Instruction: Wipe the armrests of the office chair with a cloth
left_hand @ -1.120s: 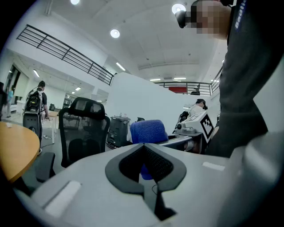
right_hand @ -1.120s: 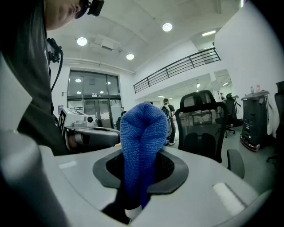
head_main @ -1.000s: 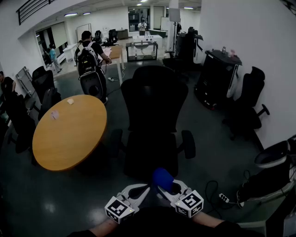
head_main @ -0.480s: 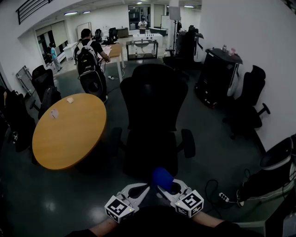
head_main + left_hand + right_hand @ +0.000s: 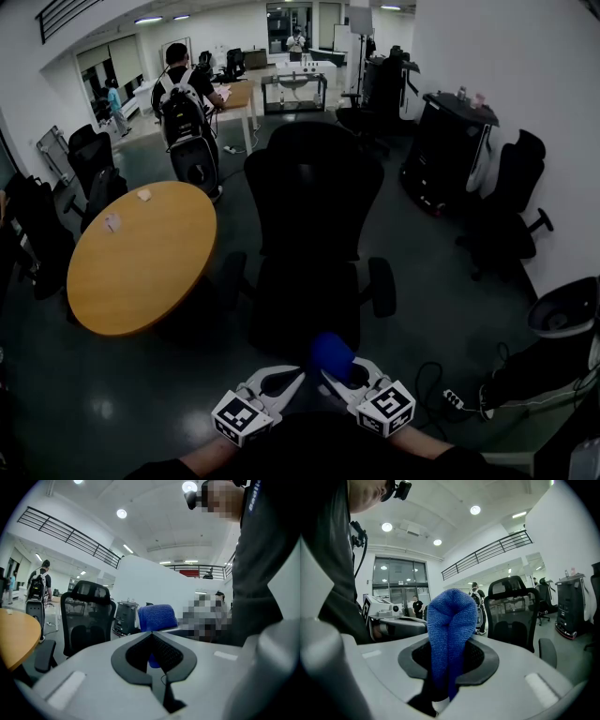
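A black office chair (image 5: 314, 202) stands in front of me with its back toward the far room. Its left armrest (image 5: 234, 279) and right armrest (image 5: 382, 286) flank the seat. Low in the head view, my right gripper (image 5: 342, 377) is shut on a folded blue cloth (image 5: 330, 354), short of the seat's near edge. The cloth (image 5: 451, 634) sticks up between that gripper's jaws, with the chair (image 5: 513, 616) beyond it. My left gripper (image 5: 281, 382) sits close beside it, and its jaws (image 5: 151, 634) are shut with nothing in them. The blue cloth (image 5: 157, 617) shows just past them.
A round wooden table (image 5: 141, 258) stands left of the chair, close to its left armrest. More black chairs sit at the left (image 5: 37, 234) and right (image 5: 506, 220). A black cabinet (image 5: 450, 150) is against the right wall. A power strip (image 5: 455, 400) and cable lie on the floor. A person with a backpack (image 5: 183, 112) stands behind.
The head view has shifted slightly, so the grippers and cloth sit a little lower in it. The chair has not moved and both grippers keep their state.
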### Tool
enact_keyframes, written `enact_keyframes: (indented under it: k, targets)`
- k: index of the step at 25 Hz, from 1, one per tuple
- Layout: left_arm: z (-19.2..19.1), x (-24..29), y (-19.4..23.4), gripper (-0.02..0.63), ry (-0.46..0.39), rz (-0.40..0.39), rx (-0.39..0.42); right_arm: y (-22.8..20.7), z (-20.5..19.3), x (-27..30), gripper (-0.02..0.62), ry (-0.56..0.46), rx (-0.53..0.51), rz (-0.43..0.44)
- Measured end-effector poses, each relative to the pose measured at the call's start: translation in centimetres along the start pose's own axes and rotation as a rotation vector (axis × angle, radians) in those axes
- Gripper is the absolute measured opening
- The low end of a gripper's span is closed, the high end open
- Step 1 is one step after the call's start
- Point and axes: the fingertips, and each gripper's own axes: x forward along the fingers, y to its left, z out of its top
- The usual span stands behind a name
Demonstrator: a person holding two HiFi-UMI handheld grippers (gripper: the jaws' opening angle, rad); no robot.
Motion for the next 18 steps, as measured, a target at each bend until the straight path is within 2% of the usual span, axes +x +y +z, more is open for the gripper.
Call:
enact_keyframes:
  k: [18]
  targets:
    - [0.2, 5.2, -1.2, 0.017, 0.006, -0.004, 0.005, -4.5, 0.0, -2.6, 0.11, -0.009, -0.003, 0.005]
